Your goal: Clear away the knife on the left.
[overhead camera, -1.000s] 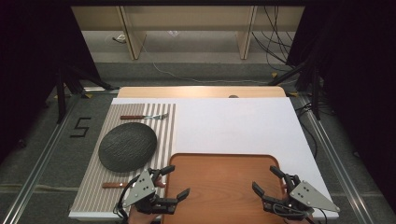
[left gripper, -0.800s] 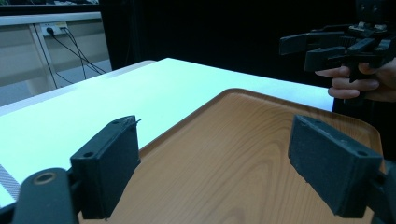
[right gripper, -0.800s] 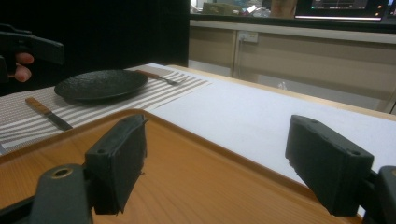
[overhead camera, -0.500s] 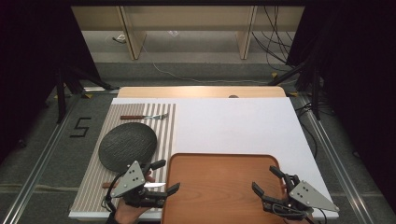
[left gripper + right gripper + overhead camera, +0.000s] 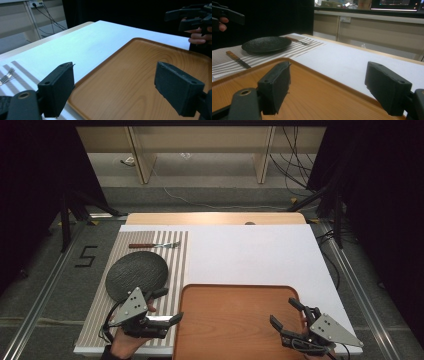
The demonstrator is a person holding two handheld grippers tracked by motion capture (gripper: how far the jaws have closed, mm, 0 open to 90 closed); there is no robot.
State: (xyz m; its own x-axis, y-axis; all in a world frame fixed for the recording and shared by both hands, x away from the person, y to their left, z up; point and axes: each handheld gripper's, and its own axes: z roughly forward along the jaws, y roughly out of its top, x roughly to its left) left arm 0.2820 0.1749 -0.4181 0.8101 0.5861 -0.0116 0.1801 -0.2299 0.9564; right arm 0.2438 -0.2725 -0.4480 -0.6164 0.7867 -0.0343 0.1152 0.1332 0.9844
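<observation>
My left gripper is open and empty. It hovers over the striped placemat, just in front of the dark round plate, with its jaws pointing at the left edge of the wooden tray. In the left gripper view, the bare tray lies beneath the gripper. My right gripper is open and empty above the tray's near right corner. From the right gripper I see the plate, a wooden-handled knife and a fork on the placemat.
The fork lies at the far end of the placemat. A white cover spreads over the table beyond the tray. The table's front edge is just below both hands. Shelving and cables stand past the far edge.
My left gripper has shifted left and slightly forward, off the tray's edge to above the placemat near the plate. The right gripper has stayed put.
</observation>
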